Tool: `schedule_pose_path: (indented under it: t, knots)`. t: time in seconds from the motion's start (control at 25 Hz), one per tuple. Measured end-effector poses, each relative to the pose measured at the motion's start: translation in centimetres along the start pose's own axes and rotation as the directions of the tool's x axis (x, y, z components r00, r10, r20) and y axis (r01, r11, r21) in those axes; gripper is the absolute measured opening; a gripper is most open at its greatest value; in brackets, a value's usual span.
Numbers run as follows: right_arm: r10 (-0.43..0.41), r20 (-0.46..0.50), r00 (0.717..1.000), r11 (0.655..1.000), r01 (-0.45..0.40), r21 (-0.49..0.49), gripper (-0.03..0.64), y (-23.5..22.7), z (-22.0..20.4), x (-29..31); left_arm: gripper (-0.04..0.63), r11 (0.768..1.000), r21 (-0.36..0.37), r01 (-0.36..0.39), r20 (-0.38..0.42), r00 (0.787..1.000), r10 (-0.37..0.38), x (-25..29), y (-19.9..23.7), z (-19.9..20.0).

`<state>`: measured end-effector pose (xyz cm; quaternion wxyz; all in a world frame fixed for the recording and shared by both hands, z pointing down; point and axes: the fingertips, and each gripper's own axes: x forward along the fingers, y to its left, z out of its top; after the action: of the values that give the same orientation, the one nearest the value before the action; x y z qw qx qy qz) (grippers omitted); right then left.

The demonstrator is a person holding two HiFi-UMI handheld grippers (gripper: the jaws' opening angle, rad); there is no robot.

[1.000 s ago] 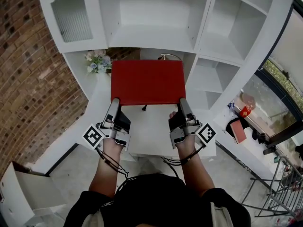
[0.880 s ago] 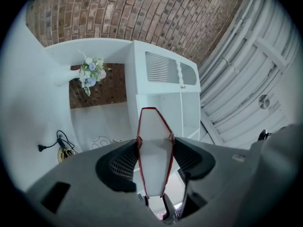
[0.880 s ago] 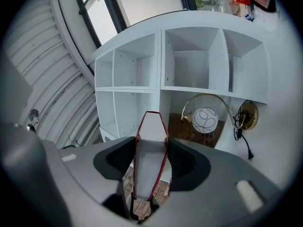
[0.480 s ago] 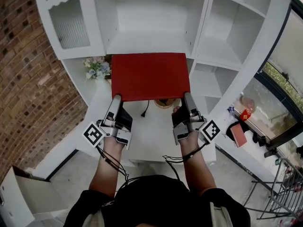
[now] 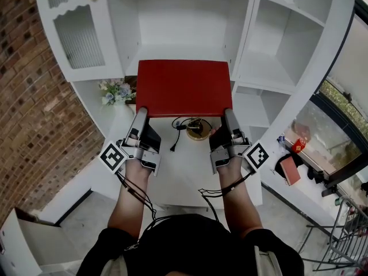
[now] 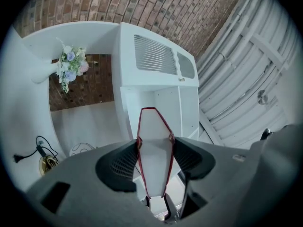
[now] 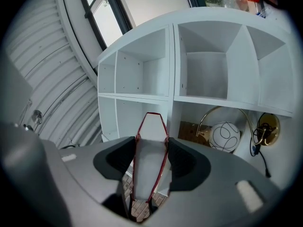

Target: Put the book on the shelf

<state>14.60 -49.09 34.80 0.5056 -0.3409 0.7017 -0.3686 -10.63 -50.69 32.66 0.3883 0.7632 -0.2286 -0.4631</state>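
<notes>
A red hardcover book (image 5: 185,88) lies flat in the air in front of the white shelf unit (image 5: 178,16), level with its wide middle compartment. My left gripper (image 5: 141,112) is shut on the book's near left corner, and my right gripper (image 5: 228,114) is shut on its near right corner. In the left gripper view the book's white page edge (image 6: 154,150) sits clamped between both pads, and the gripper (image 6: 155,143) points at the cabinet. The right gripper view shows the same page edge (image 7: 150,162) pinched in that gripper (image 7: 151,145).
A white counter (image 5: 184,160) runs below the book, with a brass lamp base (image 5: 197,129) and its black cord on it. A small flower bunch (image 5: 115,91) stands at the left by the brick wall (image 5: 29,108). A cabinet door with ribbed glass (image 5: 80,30) is at the upper left.
Both grippers have lifted the book upward and toward the shelf unit; the lamp base on the counter has come out from under it.
</notes>
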Motion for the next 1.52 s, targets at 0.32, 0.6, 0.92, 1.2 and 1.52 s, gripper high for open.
schedule_pose_path:
  t: [0.32, 0.6, 0.92, 1.2, 1.52]
  knots:
    - [-0.049, 0.005, 0.999, 0.999, 0.049, -0.012, 0.225, -0.3, 1.4, 3.6, 0.245, 0.999, -0.007, -0.033, 0.012, 0.999, 0.033, 3.8, 1.1, 1.4]
    - [-0.118, 0.022, 0.993, 0.993, 0.118, 0.002, 0.227, -0.7, 2.4, 6.1, 0.245, 0.995, -0.024, -0.097, 0.011, 0.995, 0.098, 6.7, 1.7, 2.5]
    - [-0.179, 0.034, 0.983, 0.984, 0.179, -0.011, 0.230, -1.2, 3.3, 8.9, 0.247, 0.987, -0.031, -0.161, 0.017, 0.987, 0.161, 9.6, 3.2, 3.8]
    - [-0.202, 0.053, 0.978, 0.976, 0.205, -0.071, 0.232, -1.6, 4.2, 10.7, 0.255, 0.970, 0.041, -0.240, 0.015, 0.971, 0.239, 10.7, 5.5, 4.5]
    - [-0.201, 0.092, 0.975, 0.973, 0.210, -0.100, 0.253, -1.9, 4.7, 12.3, 0.265, 0.949, 0.169, -0.267, 0.051, 0.964, 0.263, 12.5, 6.0, 6.1]
